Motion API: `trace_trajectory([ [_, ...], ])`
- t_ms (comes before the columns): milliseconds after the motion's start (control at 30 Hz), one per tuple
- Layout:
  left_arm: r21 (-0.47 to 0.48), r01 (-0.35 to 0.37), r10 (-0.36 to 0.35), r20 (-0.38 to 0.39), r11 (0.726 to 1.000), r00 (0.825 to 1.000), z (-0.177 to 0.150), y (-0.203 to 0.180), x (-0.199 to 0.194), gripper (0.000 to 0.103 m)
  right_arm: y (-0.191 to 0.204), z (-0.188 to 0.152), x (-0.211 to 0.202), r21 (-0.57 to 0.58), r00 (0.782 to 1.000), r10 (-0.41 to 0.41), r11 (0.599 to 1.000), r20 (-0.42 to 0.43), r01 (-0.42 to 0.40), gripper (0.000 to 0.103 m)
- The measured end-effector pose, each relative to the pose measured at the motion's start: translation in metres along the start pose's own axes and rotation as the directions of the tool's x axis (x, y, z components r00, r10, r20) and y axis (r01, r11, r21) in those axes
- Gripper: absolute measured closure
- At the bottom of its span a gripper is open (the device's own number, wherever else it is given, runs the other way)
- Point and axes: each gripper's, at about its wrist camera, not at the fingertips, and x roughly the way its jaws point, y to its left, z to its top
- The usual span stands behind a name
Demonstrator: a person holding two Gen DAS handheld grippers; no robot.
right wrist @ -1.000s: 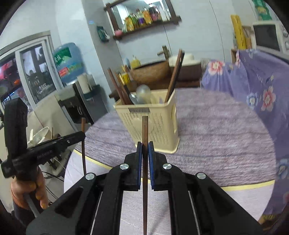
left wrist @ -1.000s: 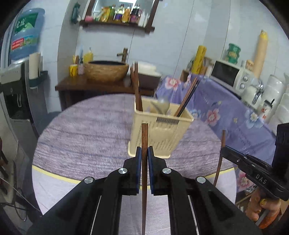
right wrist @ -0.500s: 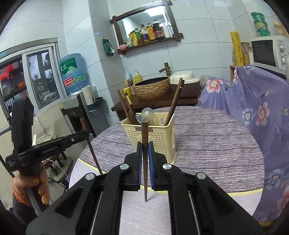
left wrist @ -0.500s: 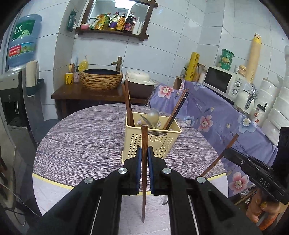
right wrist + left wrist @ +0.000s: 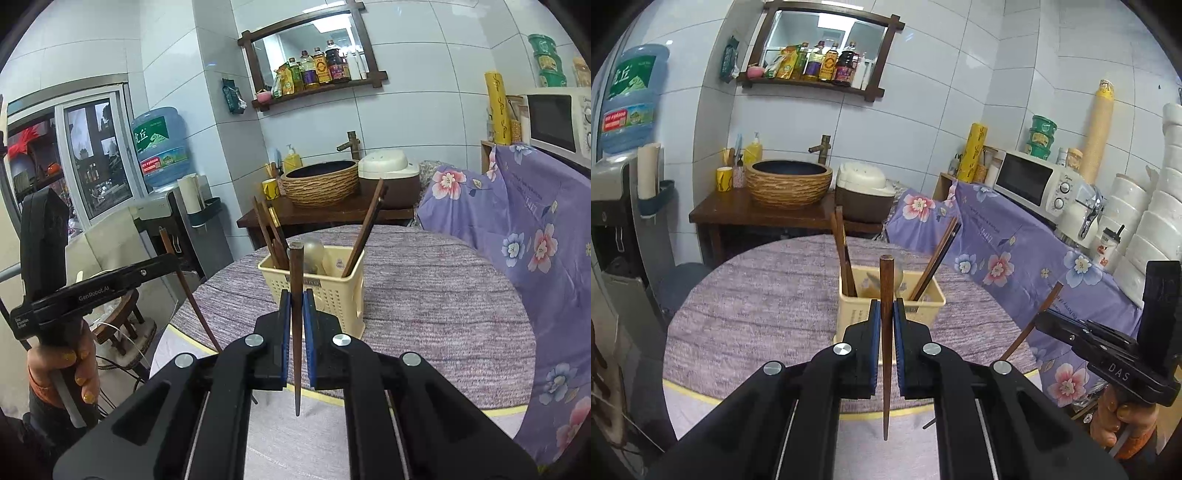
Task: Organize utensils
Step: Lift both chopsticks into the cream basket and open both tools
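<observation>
Between the blue pads of the left tool [image 5: 885, 317], in the left wrist view, a dark wooden chopstick [image 5: 886, 332] is pinched upright, its thick end up and its tapered tip hanging below the fingers. Beyond it, on the round counter [image 5: 757, 295] with its purple woven cloth, stands a cream perforated utensil basket [image 5: 923, 314]; more chopsticks [image 5: 843, 254] lean inside against its left and right sides, and a spoon bowl shows between them. At the right edge of this view the right tool [image 5: 1043, 319] appears from the side, held by a hand [image 5: 1123, 417] and clamped on a second chopstick [image 5: 1032, 325] that tilts, upper end to the right.

From the right wrist view, the right tool [image 5: 296, 317] is likewise pressed onto its chopstick [image 5: 296, 325], which stands nearly vertical with the point downward. The basket [image 5: 332, 295] sits just past it on the counter [image 5: 443, 295], holding leaning chopsticks [image 5: 364, 236] and a spoon [image 5: 314, 251]. To the left, off the counter's edge, the left tool [image 5: 173, 258] is seen side-on in a hand [image 5: 62, 373], gripping its tilted chopstick [image 5: 188, 291].
</observation>
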Motion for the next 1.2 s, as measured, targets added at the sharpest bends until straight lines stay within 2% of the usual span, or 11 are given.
trace_trajectory([
  [200, 0.011, -0.037, 0.035, 0.111, 0.999, 0.993, 0.079, -0.003, -0.015, 0.095, 0.005, 0.075, -0.011, -0.046, 0.997, -0.024, 0.999, 0.078, 0.027, 0.095],
  [300, -0.002, -0.077, 0.076, 0.189, 0.997, 0.979, 0.116, -0.006, -0.017, 0.095, 0.006, 0.116, -0.014, -0.046, 0.988, -0.058, 0.997, 0.143, 0.065, 0.095],
  [433, -0.025, -0.102, 0.105, 0.216, 0.994, 0.971, 0.132, -0.006, 0.0, 0.095, 0.004, 0.145, -0.001, -0.033, 0.973, -0.107, 0.993, 0.202, 0.116, 0.095],
  [567, -0.024, -0.15, 0.152, 0.182, 0.988, 0.971, 0.114, -0.005, 0.04, 0.095, -0.004, 0.133, 0.036, -0.026, 0.969, -0.156, 0.986, 0.191, 0.164, 0.095],
  [667, -0.047, -0.134, 0.138, 0.097, 0.99, 0.986, 0.09, 0.004, 0.072, 0.095, -0.016, 0.106, 0.072, -0.005, 0.979, -0.168, 0.985, 0.116, 0.17, 0.095],
  [767, -0.063, -0.147, 0.149, 0.043, 0.987, 0.988, 0.064, 0.013, 0.097, 0.095, -0.027, 0.078, 0.1, 0.01, 0.981, -0.183, 0.983, 0.063, 0.183, 0.095],
  [967, -0.072, -0.169, 0.166, -0.038, 0.983, 0.985, 0.038, 0.026, 0.124, 0.095, -0.037, 0.055, 0.119, 0.023, 0.983, -0.182, 0.983, 0.032, 0.182, 0.095],
  [1100, -0.061, -0.179, 0.177, -0.041, 0.982, 0.983, 0.032, 0.028, 0.128, 0.095, -0.042, 0.052, 0.12, 0.045, 0.985, -0.171, 0.984, 0.032, 0.17, 0.096],
  [1167, -0.062, -0.176, 0.174, -0.045, 0.982, 0.984, 0.031, 0.03, 0.127, 0.091, -0.043, 0.048, 0.116, 0.049, 0.985, -0.166, 0.985, 0.05, 0.163, 0.095],
  [1200, -0.06, -0.175, 0.172, -0.049, 0.983, 0.984, 0.03, 0.03, 0.126, 0.078, -0.043, 0.045, 0.114, 0.049, 0.985, -0.165, 0.986, 0.057, 0.162, 0.095],
])
